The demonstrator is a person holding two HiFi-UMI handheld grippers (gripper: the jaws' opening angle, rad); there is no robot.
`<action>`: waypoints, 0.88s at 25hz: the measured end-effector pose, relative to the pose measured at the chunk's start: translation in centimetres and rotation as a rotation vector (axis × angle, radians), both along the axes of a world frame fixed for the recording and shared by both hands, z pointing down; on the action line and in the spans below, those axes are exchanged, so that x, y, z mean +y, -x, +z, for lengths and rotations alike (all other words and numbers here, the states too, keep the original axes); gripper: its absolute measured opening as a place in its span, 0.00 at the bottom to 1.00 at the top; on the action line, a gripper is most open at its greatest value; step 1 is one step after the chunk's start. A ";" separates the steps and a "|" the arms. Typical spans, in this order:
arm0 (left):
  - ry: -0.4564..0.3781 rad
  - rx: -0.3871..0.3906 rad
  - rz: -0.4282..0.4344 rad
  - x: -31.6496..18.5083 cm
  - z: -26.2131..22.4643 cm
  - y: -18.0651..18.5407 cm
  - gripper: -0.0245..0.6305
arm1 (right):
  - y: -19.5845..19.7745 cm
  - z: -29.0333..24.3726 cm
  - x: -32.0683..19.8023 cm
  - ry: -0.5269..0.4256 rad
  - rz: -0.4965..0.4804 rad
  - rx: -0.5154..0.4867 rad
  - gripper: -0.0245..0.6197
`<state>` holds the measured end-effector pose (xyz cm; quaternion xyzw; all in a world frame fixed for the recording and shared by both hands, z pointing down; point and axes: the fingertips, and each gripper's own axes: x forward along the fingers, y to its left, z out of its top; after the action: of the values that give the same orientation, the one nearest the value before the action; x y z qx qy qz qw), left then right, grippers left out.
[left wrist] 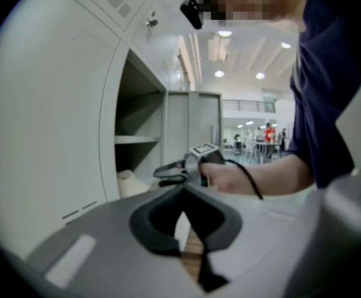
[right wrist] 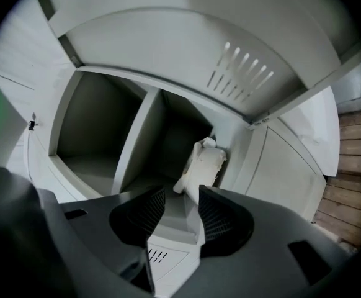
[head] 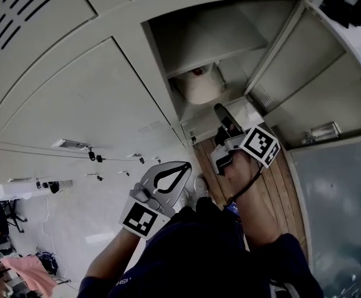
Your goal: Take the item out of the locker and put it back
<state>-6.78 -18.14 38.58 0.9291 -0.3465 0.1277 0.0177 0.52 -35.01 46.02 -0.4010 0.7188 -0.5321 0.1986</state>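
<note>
The right gripper (right wrist: 181,194) has its two ribbed fingers (right wrist: 221,219) standing wide apart with nothing between them. The white paper roll (right wrist: 204,166) is just beyond their tips and not touched. It rests in the open locker (right wrist: 106,129), on the bottom of the compartment under the shelf (head: 199,39), close to the side wall where the open door (right wrist: 280,172) hangs. In the head view this gripper (head: 218,108) points almost level into the opening. The right hand (head: 242,172) holds it from behind, with the forearm stretched forward over the wooden floor (head: 280,185). The left gripper (head: 185,165) has its tips closed together on nothing, leaving only a drop-shaped hole behind them. It is held back and lower, in front of the shut locker doors (head: 100,98), well apart from the roll. The left hand is mostly hidden behind its marker cube (head: 140,219). Whether the roll stands upright or lies I cannot tell.
</note>
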 end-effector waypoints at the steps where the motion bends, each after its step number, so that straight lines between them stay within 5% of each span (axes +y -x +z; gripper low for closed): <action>1: -0.009 0.001 0.006 0.3 -0.2 0.2 0.04 | -0.1 -0.6 0.6 -0.016 0.005 0.004 0.27; 9: -0.049 0.057 0.028 3.4 -1.7 2.0 0.04 | 0.2 -4.3 5.6 -0.119 0.023 0.043 0.27; 14: -0.047 0.103 0.026 5.4 -2.0 3.4 0.04 | 1.4 -7.6 9.5 -0.238 -0.011 0.056 0.17; 22: -0.070 0.115 0.025 7.5 -2.6 3.8 0.04 | 2.3 -11.2 15.1 -0.425 -0.103 0.212 0.12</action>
<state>-10.55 -10.64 35.99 0.9391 -0.3378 0.0623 0.0033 -1.80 -19.93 34.78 -0.3666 0.8508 -0.3334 0.1747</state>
